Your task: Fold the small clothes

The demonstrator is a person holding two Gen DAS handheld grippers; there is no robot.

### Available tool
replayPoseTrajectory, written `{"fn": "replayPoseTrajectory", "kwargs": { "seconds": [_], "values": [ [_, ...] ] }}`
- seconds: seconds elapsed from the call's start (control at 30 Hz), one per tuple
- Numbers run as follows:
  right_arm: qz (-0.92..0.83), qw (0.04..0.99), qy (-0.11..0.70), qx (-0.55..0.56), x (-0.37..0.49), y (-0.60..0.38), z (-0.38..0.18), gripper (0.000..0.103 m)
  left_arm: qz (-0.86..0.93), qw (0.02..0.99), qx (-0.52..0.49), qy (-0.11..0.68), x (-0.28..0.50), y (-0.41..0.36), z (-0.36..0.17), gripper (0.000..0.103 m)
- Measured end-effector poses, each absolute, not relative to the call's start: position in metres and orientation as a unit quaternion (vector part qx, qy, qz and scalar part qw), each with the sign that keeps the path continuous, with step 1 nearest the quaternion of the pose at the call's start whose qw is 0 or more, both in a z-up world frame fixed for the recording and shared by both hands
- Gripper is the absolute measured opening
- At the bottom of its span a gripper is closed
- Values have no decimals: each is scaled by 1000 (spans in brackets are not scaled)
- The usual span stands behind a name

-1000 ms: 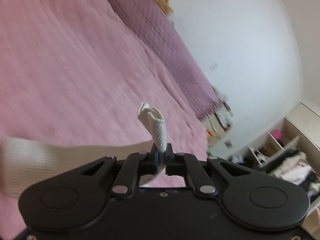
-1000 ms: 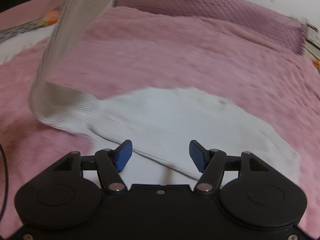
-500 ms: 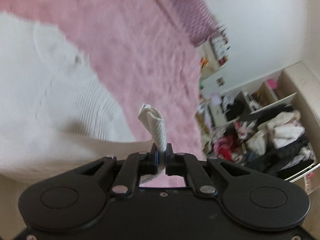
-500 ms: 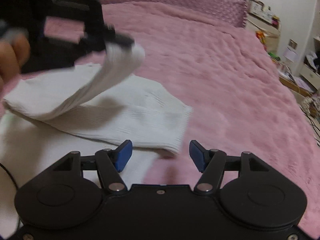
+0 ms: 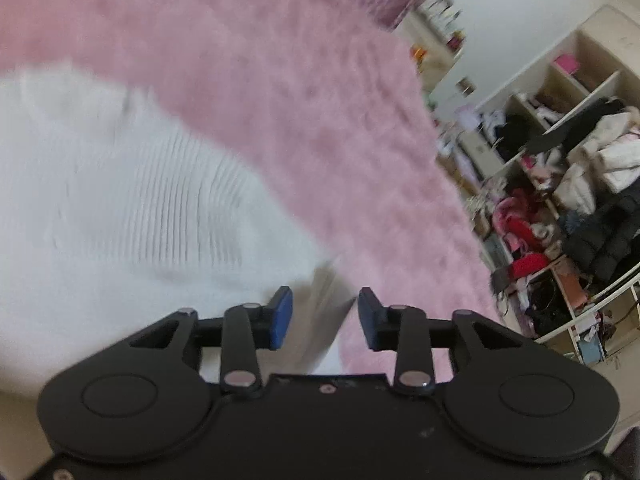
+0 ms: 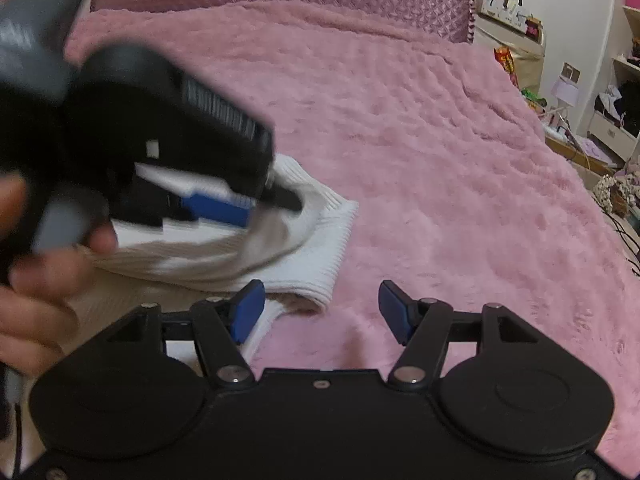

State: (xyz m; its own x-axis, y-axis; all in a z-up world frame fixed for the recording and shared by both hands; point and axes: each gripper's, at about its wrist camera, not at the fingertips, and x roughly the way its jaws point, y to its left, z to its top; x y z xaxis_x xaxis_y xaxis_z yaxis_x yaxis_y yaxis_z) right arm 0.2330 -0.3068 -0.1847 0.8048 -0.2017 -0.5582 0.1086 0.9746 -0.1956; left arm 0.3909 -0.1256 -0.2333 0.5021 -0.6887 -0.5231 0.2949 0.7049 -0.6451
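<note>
White ribbed garment (image 6: 320, 236) on pink blanket (image 6: 440, 160); left tongs (image 5: 324, 320) just parted, right tongs (image 6: 322, 310) apart, both empty-handed.

Left wrist view smeared by motion: rib of white garment (image 5: 152, 200) readable only mid-cloth, its left part cut by frame edge. Shelf clutter (image 5: 560, 208) too small and blurred to sort.

Right wrist view: left gripper (image 6: 224, 204) blurred, covered much of the garment's folded top layer; whether its pads touched cloth could not be told. Hand (image 6: 36, 288) cropped at left edge.
</note>
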Motion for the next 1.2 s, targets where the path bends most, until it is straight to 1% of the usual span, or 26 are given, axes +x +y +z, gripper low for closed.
{"fn": "replayPoseTrajectory", "kwargs": {
  "seconds": [0.1,0.17,0.33,0.5,0.57,0.6,0.67,0.7,0.8,1.0,1.1,1.2],
  "values": [
    [-63,951,298,-59,239,-305,-182,63,-288,845,-257,371,387,-94,-215,42],
    [-50,950,308,-23,248,-306,-183,63,-257,855,-265,364,384,-64,-213,42],
    [-106,938,326,44,268,-322,-192,63,-142,867,-292,379,374,18,-244,42],
    [-128,934,321,92,269,-333,-198,63,-90,865,-295,395,370,55,-269,42],
    [-109,934,325,100,272,-335,-200,51,-90,860,-306,400,373,58,-281,42],
    [-109,935,325,95,274,-332,-201,36,-90,860,-306,399,373,59,-281,43],
    [-110,941,311,73,274,-328,-198,23,-88,862,-300,399,372,59,-281,43],
    [-104,943,309,67,274,-325,-195,14,-88,864,-296,398,370,57,-278,43],
    [-96,946,302,64,273,-322,-190,11,-83,866,-291,398,373,53,-273,43],
    [-78,969,229,39,266,-315,-166,10,-79,874,-300,375,359,66,-256,43],
    [-87,965,243,47,278,-322,-171,10,-67,874,-296,379,361,67,-260,43],
    [-101,951,286,61,288,-333,-195,11,-65,878,-287,378,360,65,-266,43]
  ]
}}
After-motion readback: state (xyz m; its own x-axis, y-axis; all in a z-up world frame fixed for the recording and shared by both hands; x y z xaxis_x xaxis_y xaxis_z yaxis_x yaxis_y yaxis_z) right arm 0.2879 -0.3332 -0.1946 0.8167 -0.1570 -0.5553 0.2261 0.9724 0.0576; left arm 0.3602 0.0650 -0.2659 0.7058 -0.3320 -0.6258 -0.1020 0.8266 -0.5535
